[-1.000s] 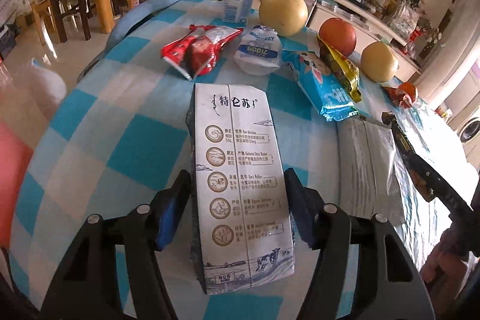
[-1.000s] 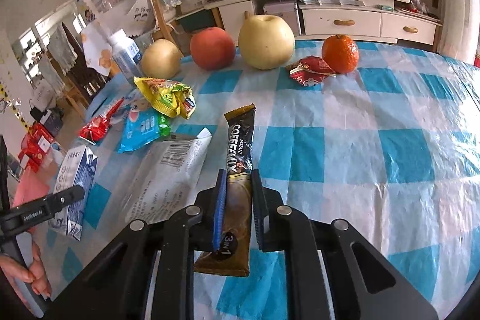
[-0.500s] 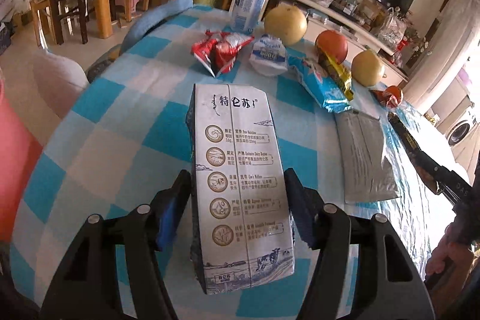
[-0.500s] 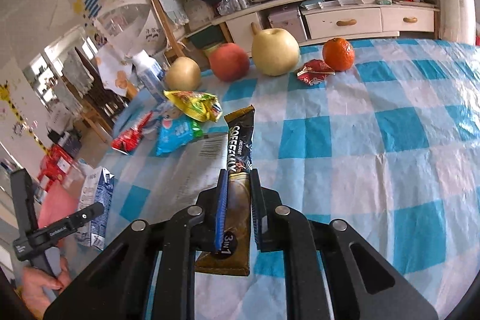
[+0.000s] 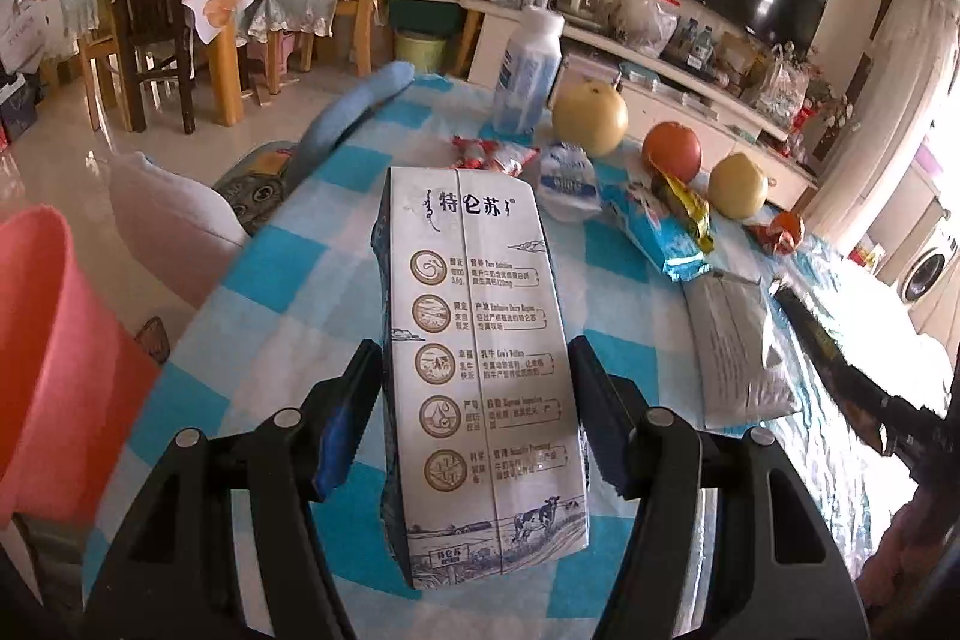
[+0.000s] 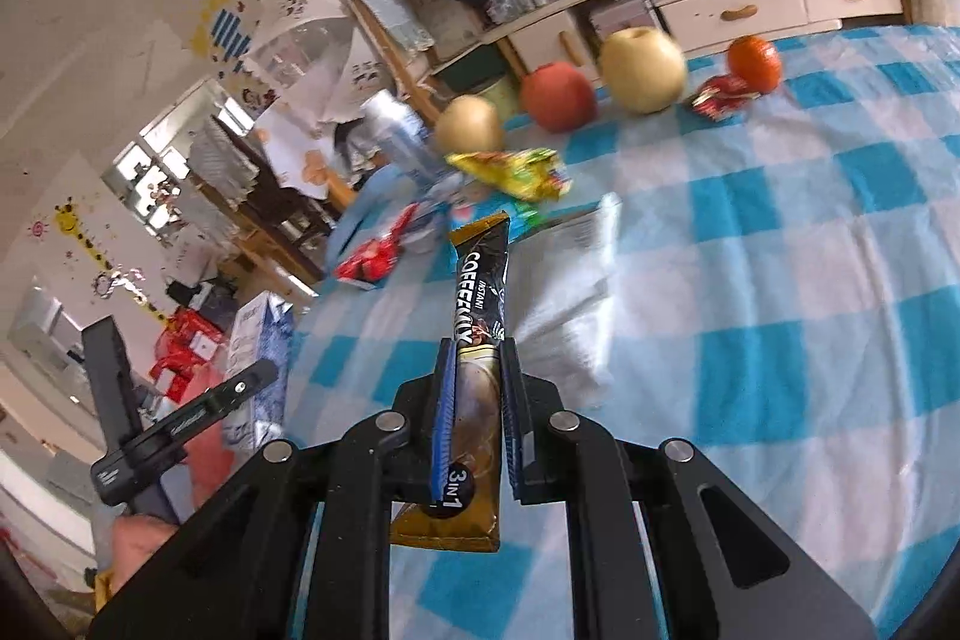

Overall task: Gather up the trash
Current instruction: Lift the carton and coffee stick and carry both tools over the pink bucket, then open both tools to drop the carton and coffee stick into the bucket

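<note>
My left gripper (image 5: 474, 370) is shut on a white milk carton (image 5: 474, 316) and holds it above the checked tablecloth (image 5: 288, 256) near the table's left edge. My right gripper (image 6: 477, 358) is shut on a dark coffee stick sachet (image 6: 480, 292) and holds it above the cloth. Still on the table lie a red wrapper (image 5: 498, 154), a white pouch (image 5: 567, 175), a blue wrapper (image 5: 666, 232), a yellow wrapper (image 5: 684, 199), a grey flat bag (image 5: 738, 340) and a small red wrapper (image 6: 717, 91).
A pink bin (image 5: 54, 340) stands on the floor left of the table. Two pears (image 5: 591, 115), a red apple (image 5: 672, 148), an orange (image 6: 755, 61) and a white bottle (image 5: 528, 70) stand along the far side. Chairs (image 5: 144, 16) stand beyond.
Both grippers have lifted and pulled back with their items. The left view now shows the pink bin and the floor at the left; the right view has swung left toward the table edge.
</note>
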Tool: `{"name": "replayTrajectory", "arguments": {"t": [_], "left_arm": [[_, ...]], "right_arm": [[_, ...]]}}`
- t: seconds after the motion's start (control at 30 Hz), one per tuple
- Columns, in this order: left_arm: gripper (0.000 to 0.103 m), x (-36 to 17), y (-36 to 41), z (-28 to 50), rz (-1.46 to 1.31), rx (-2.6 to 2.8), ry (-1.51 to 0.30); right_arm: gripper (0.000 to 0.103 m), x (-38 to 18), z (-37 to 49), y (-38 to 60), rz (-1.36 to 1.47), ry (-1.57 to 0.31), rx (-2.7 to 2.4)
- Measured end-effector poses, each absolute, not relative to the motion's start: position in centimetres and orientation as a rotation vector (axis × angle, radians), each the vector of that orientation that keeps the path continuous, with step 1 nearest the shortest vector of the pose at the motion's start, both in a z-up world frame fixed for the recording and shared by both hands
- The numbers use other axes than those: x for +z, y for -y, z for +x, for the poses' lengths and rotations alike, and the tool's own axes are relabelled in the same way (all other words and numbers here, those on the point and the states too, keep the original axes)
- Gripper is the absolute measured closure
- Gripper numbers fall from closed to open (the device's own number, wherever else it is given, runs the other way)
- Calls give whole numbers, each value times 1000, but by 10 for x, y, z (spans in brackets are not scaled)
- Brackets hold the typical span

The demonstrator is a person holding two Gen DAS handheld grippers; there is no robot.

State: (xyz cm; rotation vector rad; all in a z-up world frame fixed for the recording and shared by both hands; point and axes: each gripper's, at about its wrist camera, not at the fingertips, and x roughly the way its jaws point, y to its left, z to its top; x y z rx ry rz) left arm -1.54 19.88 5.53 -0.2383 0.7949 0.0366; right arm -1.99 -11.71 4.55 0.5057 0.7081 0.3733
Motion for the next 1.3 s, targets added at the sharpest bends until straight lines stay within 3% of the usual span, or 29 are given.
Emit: {"name": "replayTrajectory", "arguments": {"t": [0.7,1.3], "left_arm": [[39,101,-338,-51,-376,284,-656],[39,94,-485,-98,-588,558,-615]], "right_arm": [[88,96,-26,-95,390,-751,751],[88,97,-5,-273,224,-836,956]]}}
